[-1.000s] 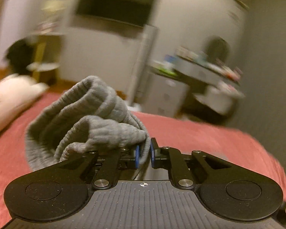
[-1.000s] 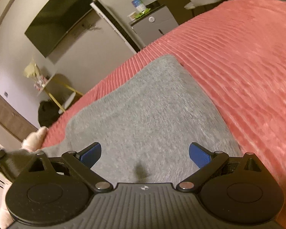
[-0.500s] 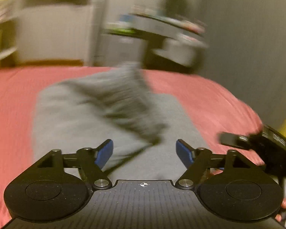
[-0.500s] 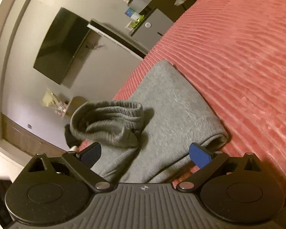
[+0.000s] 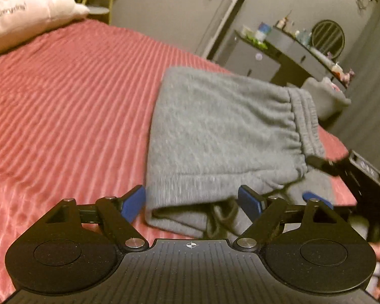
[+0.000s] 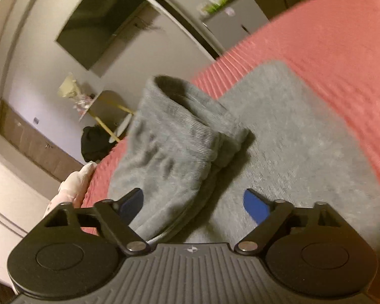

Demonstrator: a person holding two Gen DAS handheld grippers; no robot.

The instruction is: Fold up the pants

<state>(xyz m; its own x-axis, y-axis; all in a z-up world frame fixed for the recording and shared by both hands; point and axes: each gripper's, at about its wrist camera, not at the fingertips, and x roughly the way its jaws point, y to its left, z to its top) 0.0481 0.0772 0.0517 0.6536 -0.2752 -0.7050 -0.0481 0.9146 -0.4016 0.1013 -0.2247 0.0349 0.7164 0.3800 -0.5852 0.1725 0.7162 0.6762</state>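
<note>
Grey sweatpants [image 5: 223, 131] lie folded in layers on a red ribbed bedspread [image 5: 63, 96], elastic waistband [image 5: 304, 119] on top. Left gripper [image 5: 192, 202]: fingers spread wide, empty, straddling the near folded edge. Right gripper [image 6: 192, 202]: fingers likewise apart, holding nothing, over the cloth beside a raised ribbed cuff [image 6: 187, 116]. A white pillow [image 5: 25, 12] rests at the bed's far corner.

There is one pants [image 5: 223, 131], grey. There are two grippers: the left gripper [image 5: 192, 202] and the right gripper [image 6: 193, 202]. There is one bed [image 5: 63, 96], one pillow [image 5: 20, 12] at far left, and one TV [image 6: 98, 22].
</note>
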